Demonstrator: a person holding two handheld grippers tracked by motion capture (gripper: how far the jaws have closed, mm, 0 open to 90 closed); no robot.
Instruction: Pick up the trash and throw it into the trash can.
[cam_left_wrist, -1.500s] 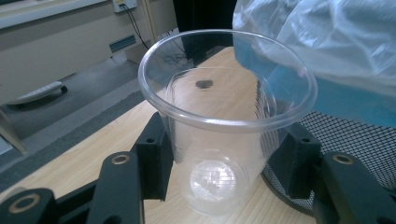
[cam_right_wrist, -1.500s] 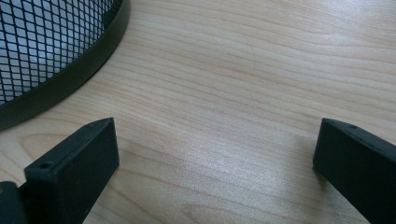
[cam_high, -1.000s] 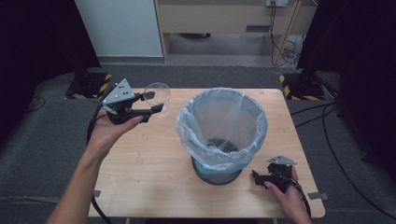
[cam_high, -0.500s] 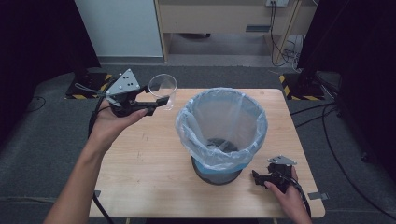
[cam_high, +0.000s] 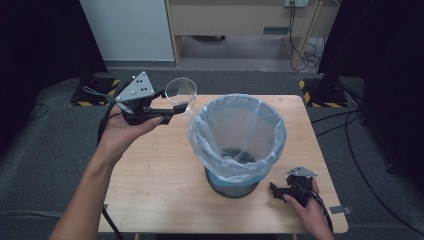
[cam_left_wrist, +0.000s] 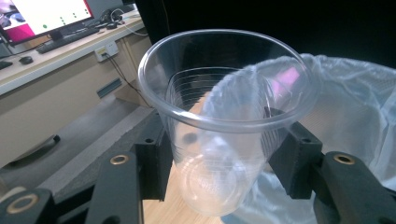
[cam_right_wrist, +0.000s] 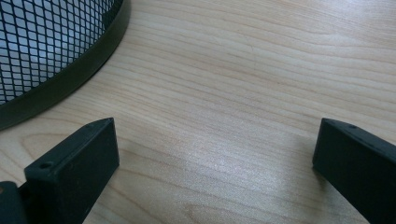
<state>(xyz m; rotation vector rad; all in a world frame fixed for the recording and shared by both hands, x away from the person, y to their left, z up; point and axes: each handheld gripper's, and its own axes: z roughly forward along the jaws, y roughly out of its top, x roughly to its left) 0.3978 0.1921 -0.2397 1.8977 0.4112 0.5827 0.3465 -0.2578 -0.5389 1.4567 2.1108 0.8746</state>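
left gripper (cam_high: 172, 108), high view: clamping a clear plastic cup (cam_high: 181, 95) upright, hovering just beside the lined bin (cam_high: 237, 135), bin lying to its right. left gripper view: jaws pinching the thin ribbed cup (cam_left_wrist: 224, 121) below its rim, filmy liner (cam_left_wrist: 345, 107) behind. right gripper view: jaws spread, empty, resting over wood-grain table (cam_right_wrist: 243, 93), black mesh bin wall (cam_right_wrist: 42, 42) near.

A clear plastic cup (cam_high: 181, 95) is held upright in the air above the tabletop's far left corner, mouth up and empty, pinched at mid-height between the jaws of the left gripper (cam_high: 176, 108). Ribbed rings circle its wall below the rolled rim. It hangs just beside the rim of a black mesh bin (cam_high: 235, 140) lined with a pale translucent bag.
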